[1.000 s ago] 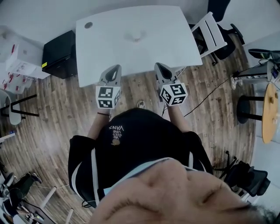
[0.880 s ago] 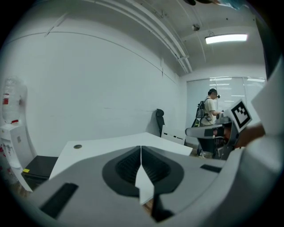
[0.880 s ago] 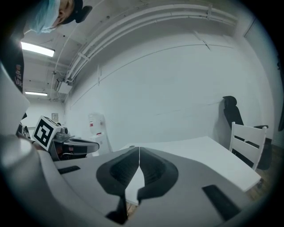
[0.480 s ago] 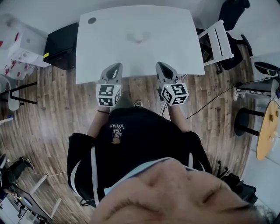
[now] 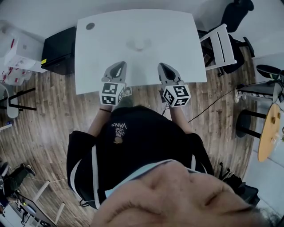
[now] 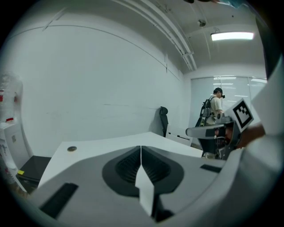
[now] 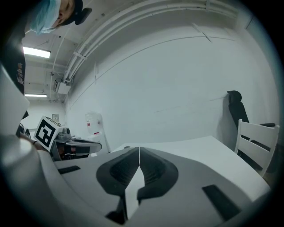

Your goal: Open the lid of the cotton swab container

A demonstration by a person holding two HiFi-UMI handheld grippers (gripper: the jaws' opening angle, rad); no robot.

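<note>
A small pale round container (image 5: 139, 44) stands on the white table (image 5: 177, 40), near its middle; its lid cannot be made out. My left gripper (image 5: 119, 66) and right gripper (image 5: 163, 67) hover side by side over the table's near edge, well short of the container and on either side of its line. Both are shut with nothing between their jaws. In the left gripper view the left gripper (image 6: 140, 147) shows its jaws pressed together, with the tabletop (image 6: 102, 146) beyond. The right gripper (image 7: 139, 149) looks the same in its own view. The container is hidden in both gripper views.
A black cabinet (image 5: 60, 51) stands left of the table, with white boxes (image 5: 17, 57) beyond it. A white chair (image 5: 219, 42) and a black office chair (image 5: 237, 13) stand to the right, and a round wooden table (image 5: 268, 133) far right. Another person (image 6: 216, 104) stands in the distance.
Both grippers have moved forward together, from the table's near edge to over its front part. The table now lies closer below me. Their jaws stayed shut.
</note>
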